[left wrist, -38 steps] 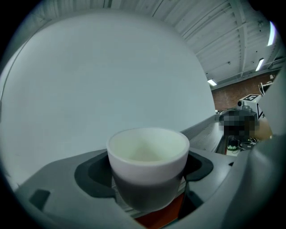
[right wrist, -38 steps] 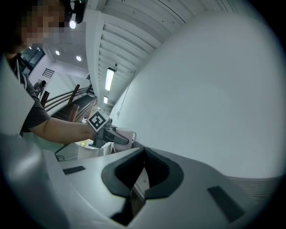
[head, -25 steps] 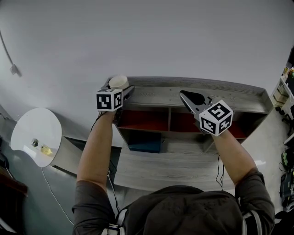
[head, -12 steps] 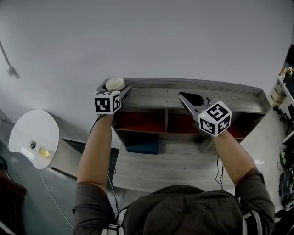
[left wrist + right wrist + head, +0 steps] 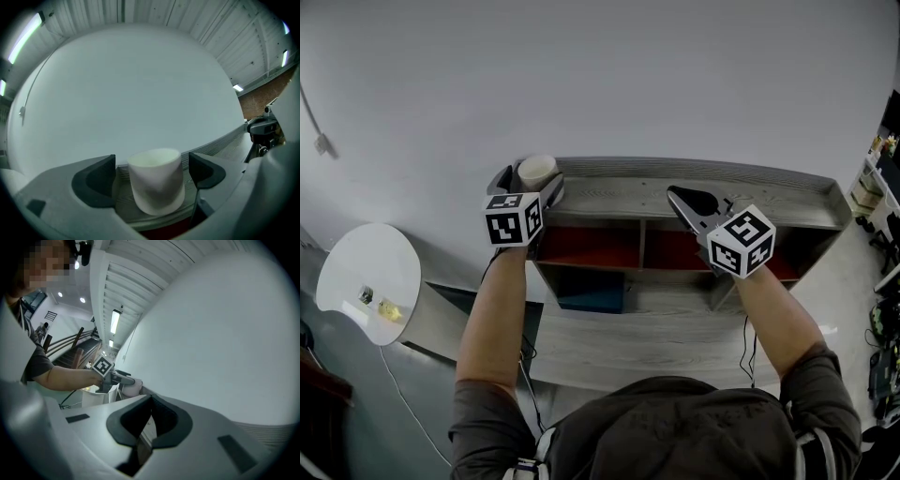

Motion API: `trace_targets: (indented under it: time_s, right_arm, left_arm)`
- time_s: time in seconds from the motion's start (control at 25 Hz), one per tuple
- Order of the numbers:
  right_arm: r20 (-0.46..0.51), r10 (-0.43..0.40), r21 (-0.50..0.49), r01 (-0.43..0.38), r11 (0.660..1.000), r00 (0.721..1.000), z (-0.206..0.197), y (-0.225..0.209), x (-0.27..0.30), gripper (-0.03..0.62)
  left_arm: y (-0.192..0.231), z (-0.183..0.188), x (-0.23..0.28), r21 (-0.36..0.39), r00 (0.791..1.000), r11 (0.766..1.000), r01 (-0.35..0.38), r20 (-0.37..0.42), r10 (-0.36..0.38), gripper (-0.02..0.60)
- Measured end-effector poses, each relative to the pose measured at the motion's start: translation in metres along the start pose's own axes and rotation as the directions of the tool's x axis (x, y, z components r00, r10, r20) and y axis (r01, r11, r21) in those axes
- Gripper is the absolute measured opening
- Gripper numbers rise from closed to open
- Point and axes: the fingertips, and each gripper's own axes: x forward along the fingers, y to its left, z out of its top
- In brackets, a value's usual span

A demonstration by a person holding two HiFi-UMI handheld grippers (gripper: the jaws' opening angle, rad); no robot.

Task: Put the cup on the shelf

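Your left gripper (image 5: 152, 169) gaped round the white cup (image 5: 157, 183) on top of the shelf (image 5: 750, 202); you needed a straight, clean retreat; your right gripper (image 5: 149, 420) sat closed, empty.

Dim, flat light; fisheye edges

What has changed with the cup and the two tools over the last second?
The left tool appears to have let go of the white cup: its jaws now stand apart with a gap on either side, and it has drawn back a little toward the person. The cup stands on the left end of the shelf top. The right tool stayed shut and empty over the shelf's middle.
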Motion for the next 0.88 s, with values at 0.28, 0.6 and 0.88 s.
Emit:
trace_targets:
  time_s: [0.28, 0.6, 0.88]
  right_arm:
    - [-0.005, -0.019, 0.0, 0.019, 1.0, 1.0, -0.001, 0.006, -0.007, -0.009]
    - [0.001, -0.132, 0.029, 0.132, 0.991, 0.991, -0.011, -0.009, -0.068, -0.009]
    - [-0.037, -0.302, 0.053, 0.304, 0.951, 0.953, -0.038, -0.032, -0.178, -0.009]
  left_arm:
    - [-0.018, -0.017, -0.034, -0.051, 0.999, 0.998, 0.041, 0.006, -0.041, 0.448]
    - [-0.09, -0.018, -0.065, -0.092, 0.977, 0.975, 0.202, 0.084, -0.195, 0.446]
    - [-0.22, 0.001, -0.061, -0.068, 0.884, 0.887, 0.456, 0.147, -0.444, 0.445]
